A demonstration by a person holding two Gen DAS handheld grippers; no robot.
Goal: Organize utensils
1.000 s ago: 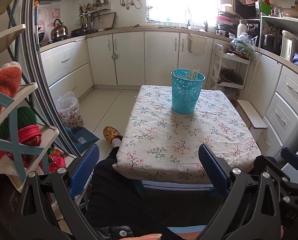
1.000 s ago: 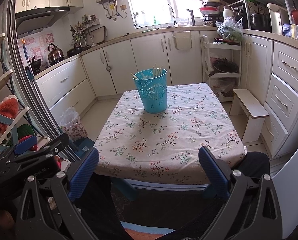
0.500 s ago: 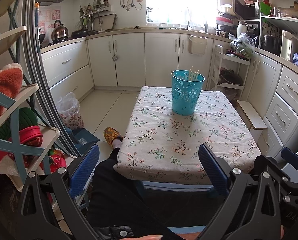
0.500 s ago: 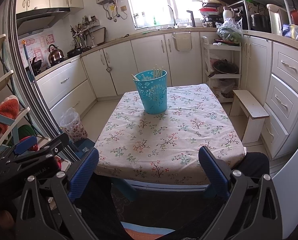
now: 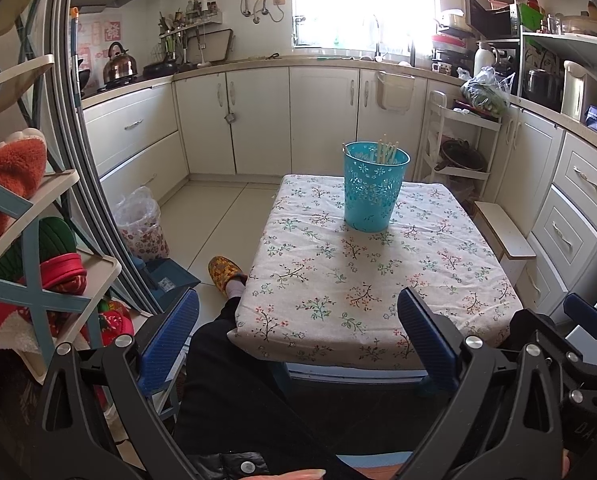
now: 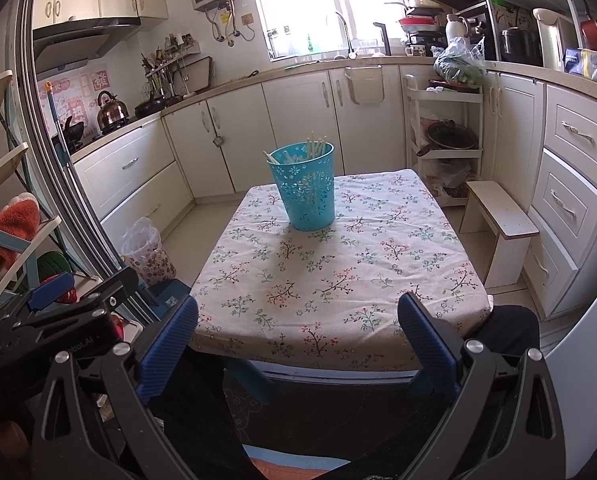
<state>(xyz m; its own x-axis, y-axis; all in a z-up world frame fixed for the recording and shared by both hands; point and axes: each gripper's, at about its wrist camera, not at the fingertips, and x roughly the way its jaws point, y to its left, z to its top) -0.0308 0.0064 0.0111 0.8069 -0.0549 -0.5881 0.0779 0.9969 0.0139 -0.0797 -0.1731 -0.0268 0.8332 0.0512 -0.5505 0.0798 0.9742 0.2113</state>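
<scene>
A turquoise perforated bucket (image 5: 372, 190) stands upright at the far end of a small table covered by a floral cloth (image 5: 362, 280). Several pale chopsticks (image 5: 385, 151) stick out of its top. The right wrist view shows the same bucket (image 6: 305, 188) with the chopsticks (image 6: 313, 146) and the cloth (image 6: 338, 276). My left gripper (image 5: 298, 340) is open and holds nothing, hanging short of the table's near edge. My right gripper (image 6: 298, 340) is also open with nothing in it, likewise off the near edge. Both are far from the bucket.
A person's dark-trousered leg and yellow slipper (image 5: 224, 272) lie left of the table. A shoe rack (image 5: 26, 240) stands at the left, a lined waste bin (image 5: 140, 224) on the floor, a wooden stool (image 6: 498, 228) and drawers at the right.
Both views have shifted very slightly; the bucket sits a touch lower and nearer in frame. Both grippers stay open and hold nothing.
</scene>
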